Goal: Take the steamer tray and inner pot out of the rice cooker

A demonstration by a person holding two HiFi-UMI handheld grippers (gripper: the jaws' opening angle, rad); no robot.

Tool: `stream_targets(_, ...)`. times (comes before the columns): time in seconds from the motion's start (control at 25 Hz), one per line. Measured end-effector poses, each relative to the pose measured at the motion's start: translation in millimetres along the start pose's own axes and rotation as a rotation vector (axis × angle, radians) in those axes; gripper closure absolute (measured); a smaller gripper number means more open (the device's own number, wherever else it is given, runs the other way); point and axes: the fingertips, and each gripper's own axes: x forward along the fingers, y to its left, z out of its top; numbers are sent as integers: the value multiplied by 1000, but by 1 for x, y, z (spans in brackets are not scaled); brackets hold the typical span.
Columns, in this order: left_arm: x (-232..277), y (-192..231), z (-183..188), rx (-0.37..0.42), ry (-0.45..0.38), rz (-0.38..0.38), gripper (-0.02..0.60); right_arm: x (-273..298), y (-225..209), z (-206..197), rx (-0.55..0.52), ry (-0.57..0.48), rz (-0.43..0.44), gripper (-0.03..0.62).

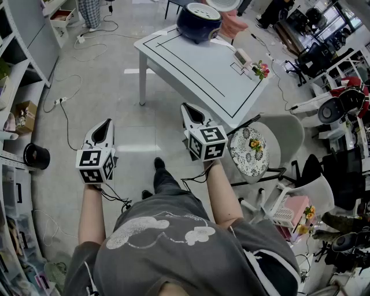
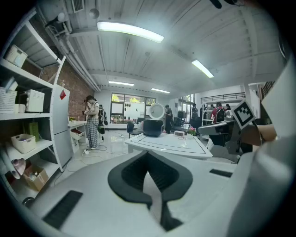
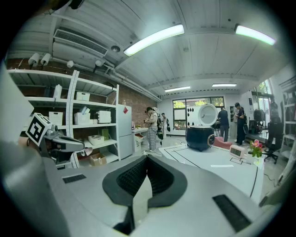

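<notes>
Head view has the left gripper [image 1: 103, 127] and right gripper [image 1: 189, 111] both pinched fully shut on nothing, well apart from the round dark-blue rice cooker [image 1: 198, 22] at the far edge of the white table [image 1: 191, 69], so a clumsy pull there could shove it off.

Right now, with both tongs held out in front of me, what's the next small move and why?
Probably step forward to the table. The rice cooker sits at its far end with the lid up, well beyond the left tongs and right tongs, both shut and empty, so nothing can be reached from here.
</notes>
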Motion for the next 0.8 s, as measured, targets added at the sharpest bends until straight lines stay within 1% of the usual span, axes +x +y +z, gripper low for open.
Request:
stream_targets(0.32, 0, -2, 20, 26, -43, 37, 574, -5, -2, 9, -12, -29, 17, 568)
stream_targets(0.44, -3, -4, 21, 14, -52, 46, 574, -11, -2, 10, -8, -38, 17, 568)
stream_targets(0.6, -7, -7, 7, -24, -36, 43, 574, -17, 2, 4, 10, -38, 14, 568)
stream_targets(0.72, -8, -12, 4, -41, -45, 19, 574, -21, -6, 0, 19, -49, -42, 568)
stream_targets(0.8, -8, -16, 9, -19, -59, 9, 572, -25, -13, 2, 11, -85, -84, 566)
